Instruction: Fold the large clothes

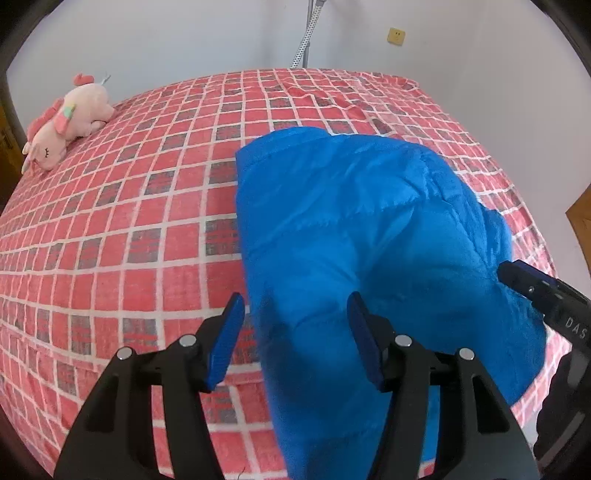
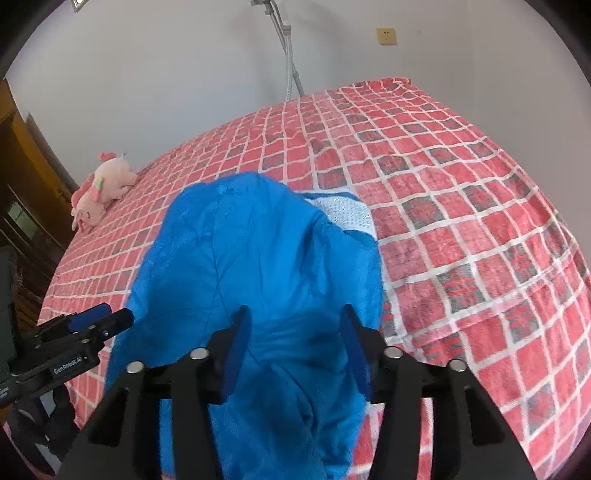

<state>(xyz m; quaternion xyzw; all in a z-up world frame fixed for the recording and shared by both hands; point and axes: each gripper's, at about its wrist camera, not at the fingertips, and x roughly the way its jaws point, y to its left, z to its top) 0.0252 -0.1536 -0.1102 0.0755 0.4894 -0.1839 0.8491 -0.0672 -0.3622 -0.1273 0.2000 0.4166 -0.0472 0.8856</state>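
Jaws of both grippers are seen spread wide, with nothing clamped between them.

Left gripper (image 1: 295,343): black frame, blue pads; held over the near left part of the blue jacket (image 1: 369,240). One pad is seen above the bedspread just beside the jacket's left edge, the other above the jacket itself. Contact with the fabric cannot be told.

Right gripper (image 2: 293,347): same make; held over the near middle of the jacket, both pads above blue fabric. In the left wrist view its tip is seen at the jacket's right edge.

Blue jacket: puffy, quilted, laid lengthwise on the bed (image 1: 110,240) near the front edge, its near end hanging toward that edge. A pale blue-white lining patch (image 2: 345,218) is exposed at its far right side.

Bed: covered by a red bedspread checked with white lines and dark squares.

Pink plush toy (image 1: 66,118): lying at the far left corner of the bed, well apart from the jacket.

Wall (image 1: 184,37): pale, with a yellow socket plate (image 1: 396,36) and a white cable conduit (image 2: 290,62).
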